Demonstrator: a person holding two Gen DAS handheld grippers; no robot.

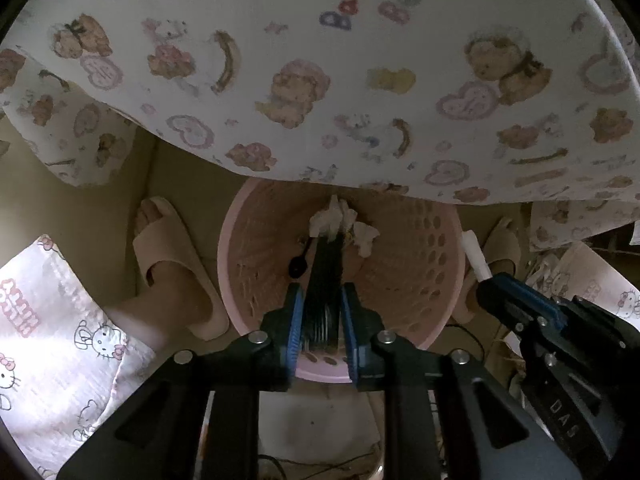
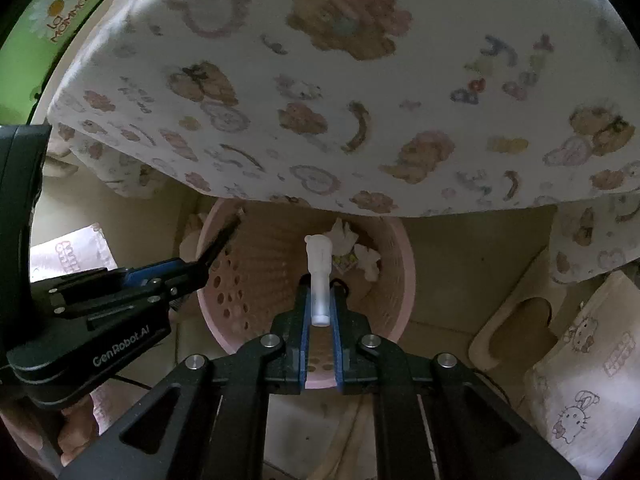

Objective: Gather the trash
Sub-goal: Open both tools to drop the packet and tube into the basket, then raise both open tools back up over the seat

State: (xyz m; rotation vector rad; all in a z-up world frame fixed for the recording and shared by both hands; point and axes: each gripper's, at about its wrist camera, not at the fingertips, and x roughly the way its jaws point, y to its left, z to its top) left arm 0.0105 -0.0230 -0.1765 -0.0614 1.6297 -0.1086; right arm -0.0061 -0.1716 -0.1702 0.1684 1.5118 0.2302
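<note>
Both tongs point down over a pink perforated plastic basket [image 1: 420, 264] on the floor. Left tongs [image 1: 325, 240] grip a flat black object; right tongs [image 2: 320, 304] clamp a white bear-topped tube [image 2: 319, 268]. Best released once centred inside the rim.

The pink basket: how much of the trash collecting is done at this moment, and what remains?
Done: crumpled white tissues and a small wrapper lie inside the pink basket. In hand: the left gripper holds a flat dark object over the basket, and the right gripper holds a white bear-topped tube. Left: dropping both in.
</note>
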